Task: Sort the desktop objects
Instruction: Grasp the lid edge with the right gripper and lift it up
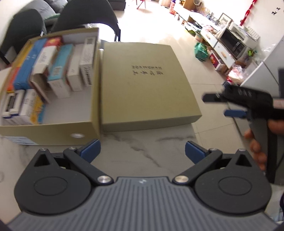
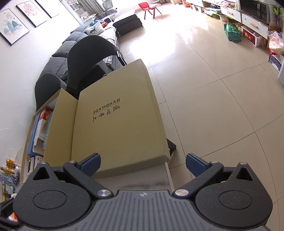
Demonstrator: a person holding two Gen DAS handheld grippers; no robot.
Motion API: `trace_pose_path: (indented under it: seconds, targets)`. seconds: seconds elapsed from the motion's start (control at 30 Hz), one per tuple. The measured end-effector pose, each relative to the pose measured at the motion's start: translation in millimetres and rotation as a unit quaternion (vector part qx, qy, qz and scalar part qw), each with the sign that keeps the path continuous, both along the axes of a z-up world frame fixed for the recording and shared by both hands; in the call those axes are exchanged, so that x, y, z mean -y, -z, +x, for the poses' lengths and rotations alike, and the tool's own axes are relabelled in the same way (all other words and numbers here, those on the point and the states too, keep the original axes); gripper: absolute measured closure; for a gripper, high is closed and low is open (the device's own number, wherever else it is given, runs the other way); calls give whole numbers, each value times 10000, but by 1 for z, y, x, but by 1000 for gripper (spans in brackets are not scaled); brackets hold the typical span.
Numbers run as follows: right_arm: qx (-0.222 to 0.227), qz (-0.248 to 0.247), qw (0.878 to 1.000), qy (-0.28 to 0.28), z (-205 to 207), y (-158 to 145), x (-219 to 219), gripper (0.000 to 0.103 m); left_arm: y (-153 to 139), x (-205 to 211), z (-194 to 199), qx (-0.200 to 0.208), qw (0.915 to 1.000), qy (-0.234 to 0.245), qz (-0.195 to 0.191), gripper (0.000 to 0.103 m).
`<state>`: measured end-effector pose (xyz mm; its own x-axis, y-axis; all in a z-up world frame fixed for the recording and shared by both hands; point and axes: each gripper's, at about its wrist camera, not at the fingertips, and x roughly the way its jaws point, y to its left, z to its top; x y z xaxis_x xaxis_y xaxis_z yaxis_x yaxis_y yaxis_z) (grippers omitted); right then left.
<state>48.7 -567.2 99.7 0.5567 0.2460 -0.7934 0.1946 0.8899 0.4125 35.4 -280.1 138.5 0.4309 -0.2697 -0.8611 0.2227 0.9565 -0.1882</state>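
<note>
Sitting on the marble table [image 1: 142, 151]: one open box [image 1: 53, 128], tan card, white inside, partly filled with small cartons [image 1: 60, 71] standing on end and lying flat, in blue, white, red and orange. A metal eyelet [image 1: 77, 136] is set in its near wall.

Lid [image 1: 142, 80]: same tan card, flat on the table just right of the box and touching or nearly touching its side. Printed "HANDMADE" over a line of characters, upside down in both views. In the right wrist view the lid [image 2: 120, 120] reaches the table's right edge, one corner overhanging.

Left gripper [image 1: 142, 151]: blue pads spread wide, nothing between them, hanging over bare table in front of the box and lid.

Right gripper [image 2: 142, 165]: jaws fully apart, empty, above the lid's near edge and the table edge. In the left wrist view it shows at the right side, held by a hand [image 1: 257, 142], fingers pointing towards the lid and clear of it.

Surroundings: two dark chairs [image 1: 71, 17] behind the table, grey sofa [image 2: 71, 48], framed pictures [image 2: 14, 28] on the wall, tiled floor [image 2: 213, 80], red child's chair [image 2: 147, 8], low white cabinet with a microwave [image 1: 234, 42], green bag [image 2: 232, 32], cans and small items [image 2: 8, 167] at the table's left end.
</note>
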Motion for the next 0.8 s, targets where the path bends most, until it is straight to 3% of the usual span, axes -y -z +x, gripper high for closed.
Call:
trace_pose_path:
  seconds: [0.17,0.5,0.6,0.8]
  targets:
    - [87,-129,9997,-187,69,-3,-2,1,13,8,8,-138,9998,141,-102,0]
    - [51,-407,9973,-617,245,16,-38,1,43,-11,8,-439,9988,-42,201,0]
    - [-8,-447,9954,-849,280,26,-53,1,49,-18,9,-520,9982,-159,233,0]
    - [-44,-981,9841,-1479,324,37,-90,1,60,-34,8,-686,9966,-367,275,0]
